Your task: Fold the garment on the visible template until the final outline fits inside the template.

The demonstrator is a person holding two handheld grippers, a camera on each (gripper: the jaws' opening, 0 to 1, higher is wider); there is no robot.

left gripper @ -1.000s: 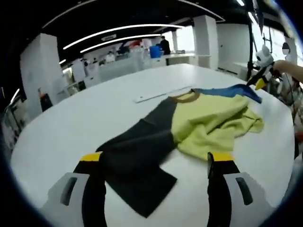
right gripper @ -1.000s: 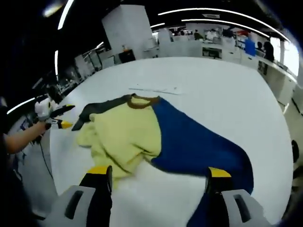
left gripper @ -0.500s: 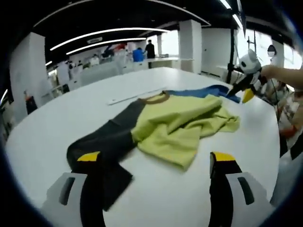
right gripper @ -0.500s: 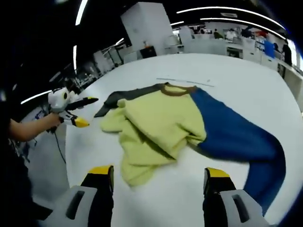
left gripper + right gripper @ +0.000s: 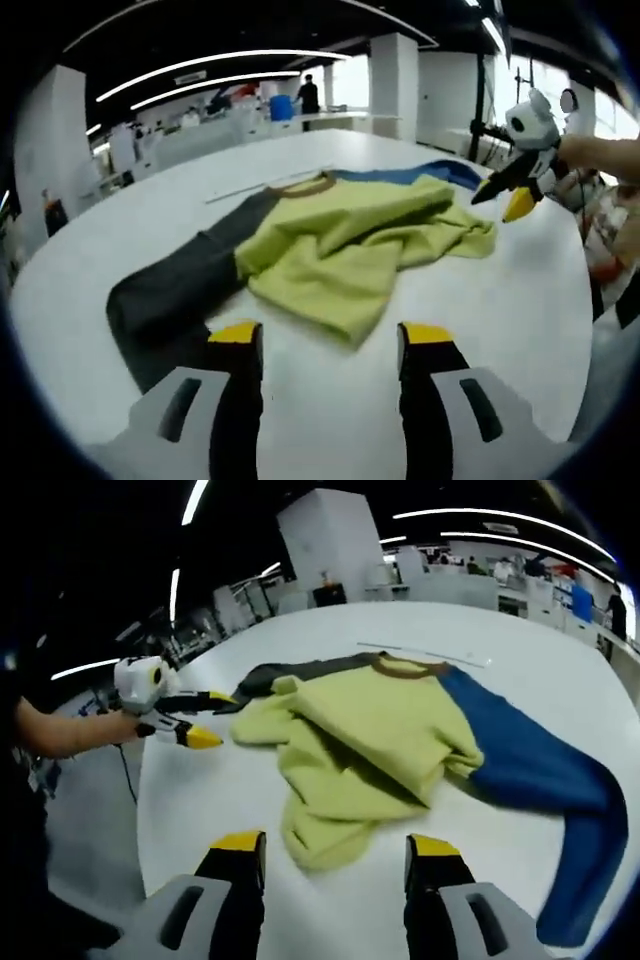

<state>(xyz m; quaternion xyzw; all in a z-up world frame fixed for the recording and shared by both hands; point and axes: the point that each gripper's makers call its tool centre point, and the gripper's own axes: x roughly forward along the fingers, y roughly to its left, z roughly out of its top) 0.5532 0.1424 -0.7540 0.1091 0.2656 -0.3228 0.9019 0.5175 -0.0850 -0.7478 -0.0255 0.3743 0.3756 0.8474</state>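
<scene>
On the broad white tabletop (image 5: pixel 500 300) a three-coloured garment (image 5: pixel 340 250) lies in a loose heap: a yellow-green body bunched and creased in the middle, a dark grey sleeve (image 5: pixel 170 290) stretched out to one side and a blue sleeve (image 5: pixel 530 765) trailing off to the other, with a brown collar (image 5: pixel 405 666) at the far edge. Beyond the collar a thin pale strip (image 5: pixel 425 654) lies flat on the tabletop; whether that is part of the template I cannot tell, and no clear template outline shows under the cloth.

The left gripper (image 5: pixel 320 345) hovers just short of the near yellow hem, its yellow-tipped fingers (image 5: pixel 235 335) standing apart with nothing between them. The right gripper (image 5: pixel 335 855) hangs over bare tabletop near the opposite yellow edge, its fingers likewise apart and empty. Each gripper can also be seen from the other's camera, held out beside the garment by a hand and sleeve.

To my eye the folding proper has not begun; this looks like the approach before a first grasp, with the body still crumpled rather than laid flat. The next move probably calls for each gripper to drop to a yellow edge, pinch a single layer of cloth and draw it outward to smooth the heap, before the sleeves are brought in over the body. The bunched folds risk being caught two layers at once.
</scene>
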